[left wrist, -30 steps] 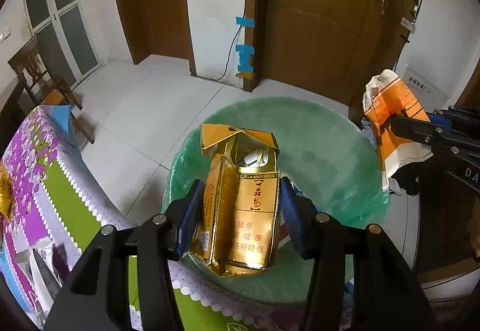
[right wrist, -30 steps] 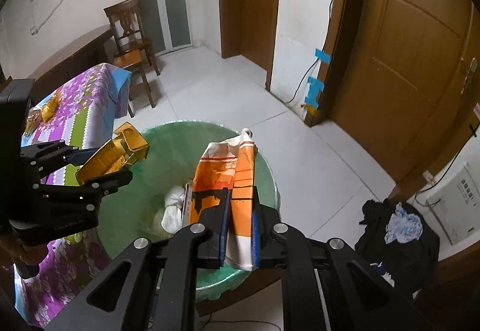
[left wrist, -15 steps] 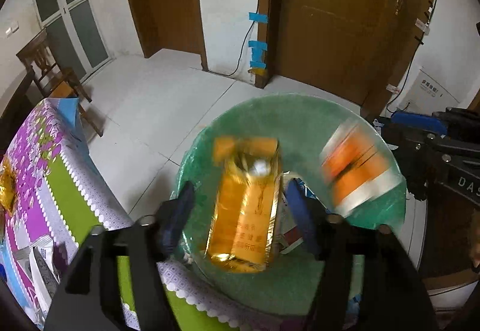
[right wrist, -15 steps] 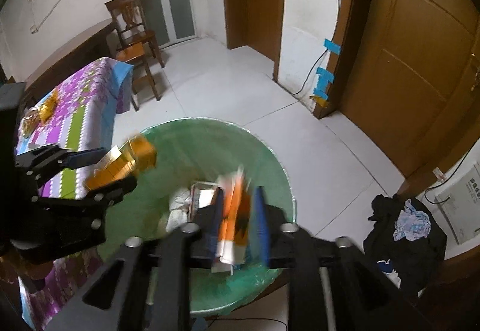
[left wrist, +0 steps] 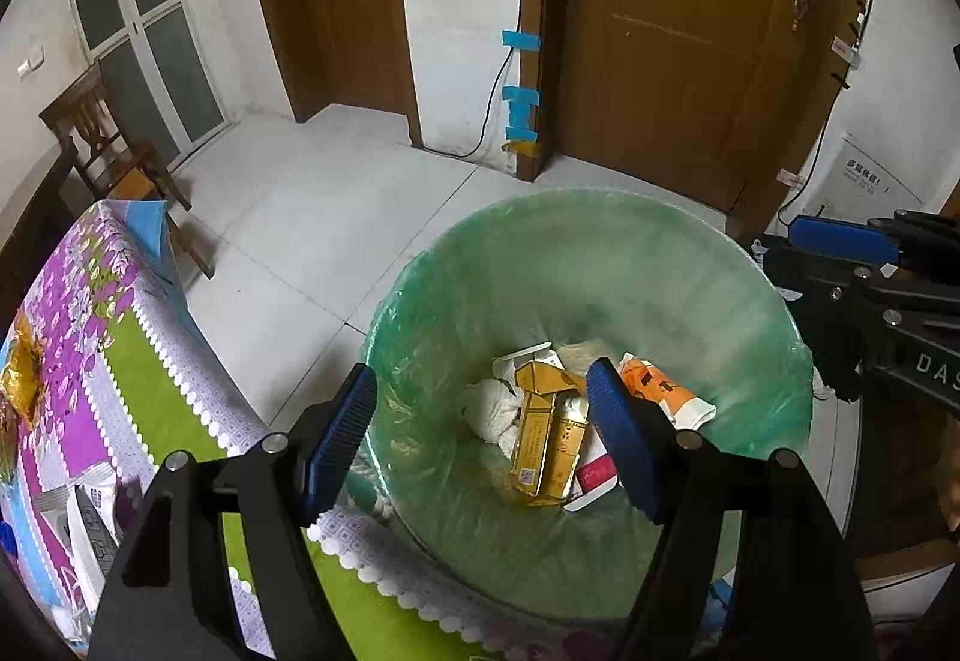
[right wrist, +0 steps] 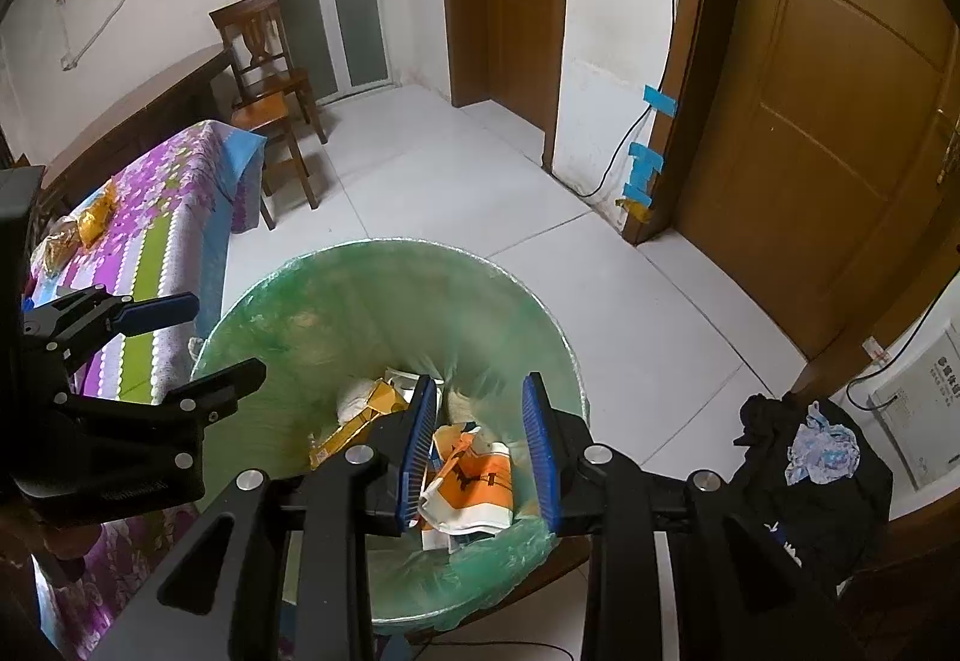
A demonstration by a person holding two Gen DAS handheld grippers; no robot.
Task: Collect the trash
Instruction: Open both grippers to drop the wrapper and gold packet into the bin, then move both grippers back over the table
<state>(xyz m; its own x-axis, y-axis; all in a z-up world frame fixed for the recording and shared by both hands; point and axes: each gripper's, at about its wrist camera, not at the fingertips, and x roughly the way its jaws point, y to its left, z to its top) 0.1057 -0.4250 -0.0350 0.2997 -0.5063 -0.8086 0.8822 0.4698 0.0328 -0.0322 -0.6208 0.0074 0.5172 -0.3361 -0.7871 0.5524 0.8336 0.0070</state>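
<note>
Trash sits at the bottom of the green-lined bin [left wrist: 600,265]: gold cigarette carton [left wrist: 549,445], flattened, lid flap open, lying lengthwise; orange-and-white wrapper [right wrist: 480,481] crumpled just beside it on the right; white crumpled tissue [left wrist: 489,409] to the left of the carton; a white-and-red paper scrap [left wrist: 594,475] partly under the carton. All of it loose in the bin, nothing gripped.

Left gripper [left wrist: 483,442] jaws stand wide apart, empty, blue ribbed pads either side of the carton as seen from above but well above it, no contact. Right gripper [right wrist: 480,445] jaws parted to a narrower gap, empty; the orange wrapper shows through the gap, lying below in the bin, pads not pressing on it.

Bin liner is translucent green plastic, rim folded over the edge, a bit wrinkled. Both grippers point steeply down into the bin mouth, left one from the counter side, right one from the opposite side; each shows in the other's view at the frame edge.

Counter [left wrist: 150,403] just beside the bin carries a purple-green floral cloth with a white scalloped edge; gold snack packet [left wrist: 21,373] and white packets [left wrist: 78,511] lie on it. Wooden chair [right wrist: 270,79] past the counter's far end. Dark clothing heap [right wrist: 810,457] on the floor to the right of the bin.
</note>
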